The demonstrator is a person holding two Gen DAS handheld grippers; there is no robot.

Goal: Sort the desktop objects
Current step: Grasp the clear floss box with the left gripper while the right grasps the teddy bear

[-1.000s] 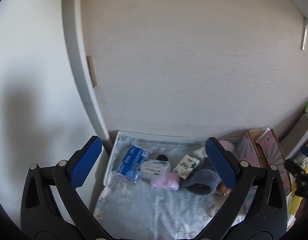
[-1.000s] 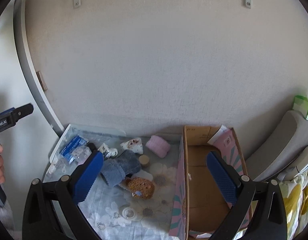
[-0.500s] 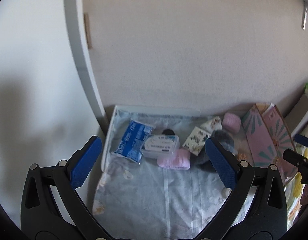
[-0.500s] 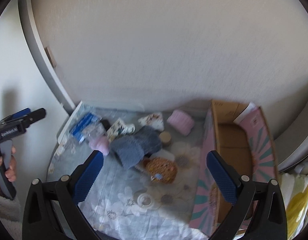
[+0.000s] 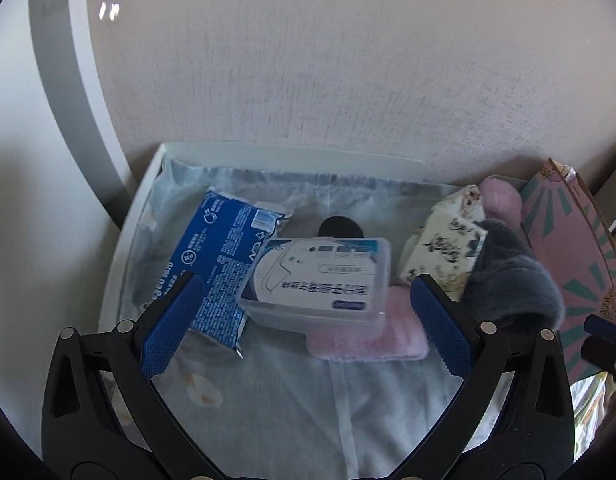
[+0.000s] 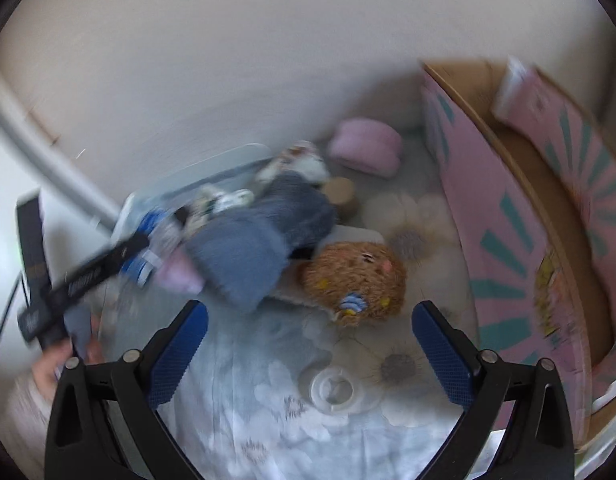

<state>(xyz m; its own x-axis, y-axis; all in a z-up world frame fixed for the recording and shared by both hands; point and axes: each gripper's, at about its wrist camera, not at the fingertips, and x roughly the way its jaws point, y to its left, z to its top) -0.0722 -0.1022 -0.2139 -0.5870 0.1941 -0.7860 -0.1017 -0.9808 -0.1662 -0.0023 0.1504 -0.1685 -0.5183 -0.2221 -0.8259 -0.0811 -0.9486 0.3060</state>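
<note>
While both grippers, left gripper [image 5: 304, 320] and right gripper [image 6: 309, 354], hold jaws spread and empty, we judge the clear plastic box [image 5: 317, 280] light, stiff and slippery, best pinched across its short sides.

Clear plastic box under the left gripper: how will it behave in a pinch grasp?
The clear plastic box looks rigid, so probably holds shape. Smooth walls may slip. It rests tilted on the pink cloth, so a push likely rocks it.

Both my hand-held grippers are now closer and lower: left hand-held gripper [image 5: 308, 330] nears the clear plastic box [image 5: 317, 280], right hand-held gripper [image 6: 309, 354] nears the brown plush ball [image 6: 353, 278]. Jaw width unchanged.
</note>
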